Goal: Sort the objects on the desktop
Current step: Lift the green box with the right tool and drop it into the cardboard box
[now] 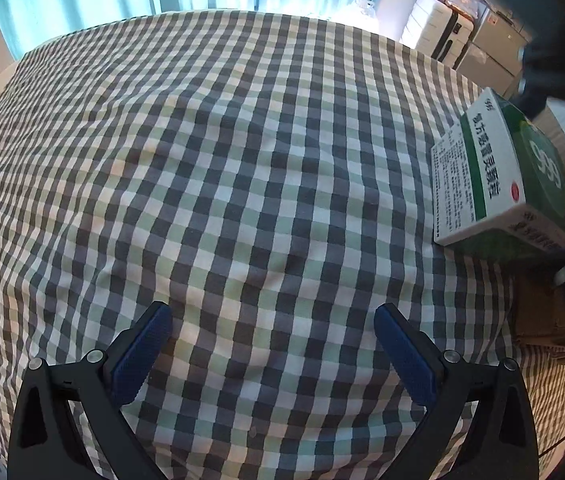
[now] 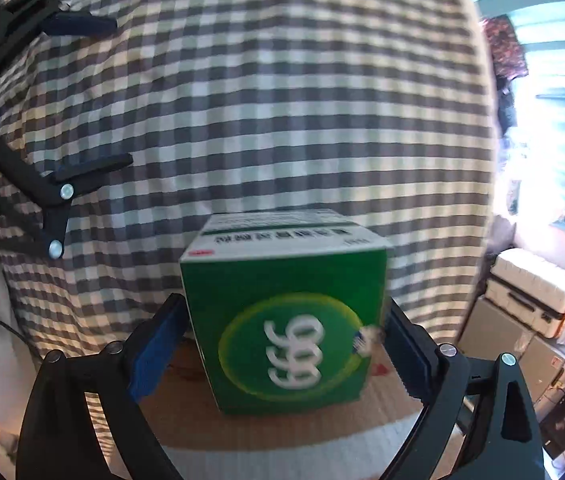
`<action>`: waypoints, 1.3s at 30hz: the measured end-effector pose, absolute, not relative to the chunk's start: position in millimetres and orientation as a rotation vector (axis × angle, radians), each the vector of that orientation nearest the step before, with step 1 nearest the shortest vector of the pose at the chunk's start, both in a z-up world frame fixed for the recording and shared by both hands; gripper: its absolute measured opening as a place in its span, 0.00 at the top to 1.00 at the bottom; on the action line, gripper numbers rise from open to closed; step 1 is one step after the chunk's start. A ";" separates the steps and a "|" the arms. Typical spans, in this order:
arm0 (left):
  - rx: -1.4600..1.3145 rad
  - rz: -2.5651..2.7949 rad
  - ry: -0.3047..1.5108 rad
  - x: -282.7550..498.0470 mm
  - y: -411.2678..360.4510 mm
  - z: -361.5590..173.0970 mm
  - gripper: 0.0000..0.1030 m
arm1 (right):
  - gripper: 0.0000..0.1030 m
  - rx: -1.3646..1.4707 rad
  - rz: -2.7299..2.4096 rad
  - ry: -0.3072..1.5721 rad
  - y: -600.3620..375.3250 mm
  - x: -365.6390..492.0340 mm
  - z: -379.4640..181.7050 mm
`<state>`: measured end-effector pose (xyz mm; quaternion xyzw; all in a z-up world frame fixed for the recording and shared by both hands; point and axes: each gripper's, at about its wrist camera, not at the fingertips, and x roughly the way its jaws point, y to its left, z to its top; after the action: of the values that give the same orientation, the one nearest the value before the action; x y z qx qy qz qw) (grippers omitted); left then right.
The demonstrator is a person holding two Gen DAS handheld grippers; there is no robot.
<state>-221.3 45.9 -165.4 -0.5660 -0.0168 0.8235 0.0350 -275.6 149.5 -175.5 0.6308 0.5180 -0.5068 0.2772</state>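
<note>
Medicine box (image 2: 288,316), green and white, sits on a brown cardboard sheet (image 2: 282,424) at the edge of my checked tablecloth (image 1: 242,160). My right gripper (image 2: 282,348) straddles it, jaws spread, pads apparently not pressing. My left gripper (image 1: 272,344) hangs released over bare cloth.

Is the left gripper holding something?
No, the left gripper is wide open with only the checked tablecloth between its fingers, and the green box sits off to the side.
</note>
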 end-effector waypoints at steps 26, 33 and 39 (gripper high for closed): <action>-1.682 2.616 -0.021 -169.2 5.9 -114.3 0.00 | 0.27 1.520 -2.072 1.239 133.8 -197.4 -49.1; -1.413 2.659 0.004 -175.8 81.0 -41.5 0.00 | 0.26 1.315 -2.456 1.102 206.3 -165.3 41.3; -1.230 2.643 0.102 -149.8 141.4 -4.2 0.00 | 0.26 1.346 -2.764 0.806 306.4 -142.6 66.1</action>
<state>-149.8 141.4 -4.2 -0.4189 0.0348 0.9004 0.1121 -142.6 306.4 66.1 0.4233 0.2534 -0.8696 -0.0184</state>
